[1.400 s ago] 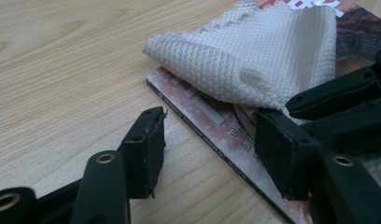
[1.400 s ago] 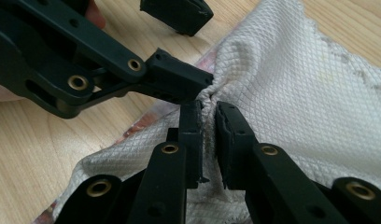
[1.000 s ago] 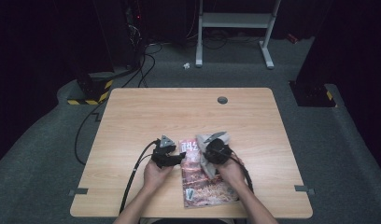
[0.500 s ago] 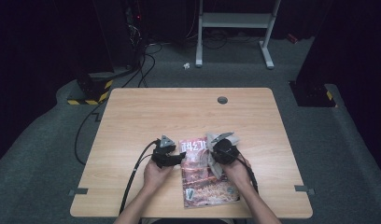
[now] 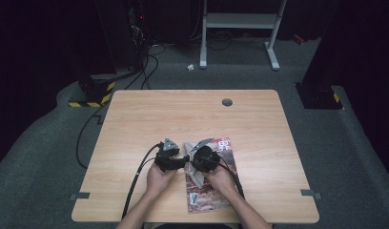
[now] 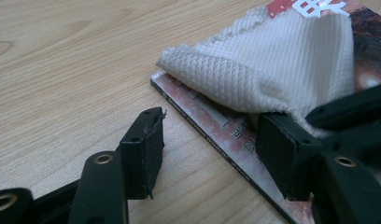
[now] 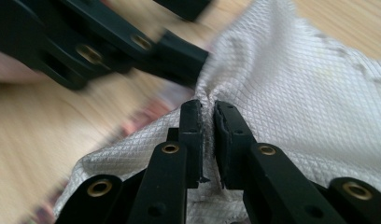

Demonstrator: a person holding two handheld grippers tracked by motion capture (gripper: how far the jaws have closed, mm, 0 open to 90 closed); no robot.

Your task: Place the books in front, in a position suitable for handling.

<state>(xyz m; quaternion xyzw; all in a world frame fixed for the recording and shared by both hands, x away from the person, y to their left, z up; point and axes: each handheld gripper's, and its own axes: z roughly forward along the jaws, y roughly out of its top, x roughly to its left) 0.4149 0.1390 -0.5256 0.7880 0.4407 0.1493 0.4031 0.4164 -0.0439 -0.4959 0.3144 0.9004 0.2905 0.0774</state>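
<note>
Your right gripper has its jaws clamped on a fold of the white cloth. The cloth lies on the magazine, draped over its far end and the left edge nearest your left gripper. Left jaws are apart, gripping nothing: one sits on the bare desk just beside the magazine, the other over the magazine's edge, touching the cloth's hem. The magazine lies flat on the desk, near the front edge.

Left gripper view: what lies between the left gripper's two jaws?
In the left gripper view, the left gripper stands open, and between its jaws lie bare wooden table and the magazine's near edge. The white cloth drapes over the magazine beyond.
</note>
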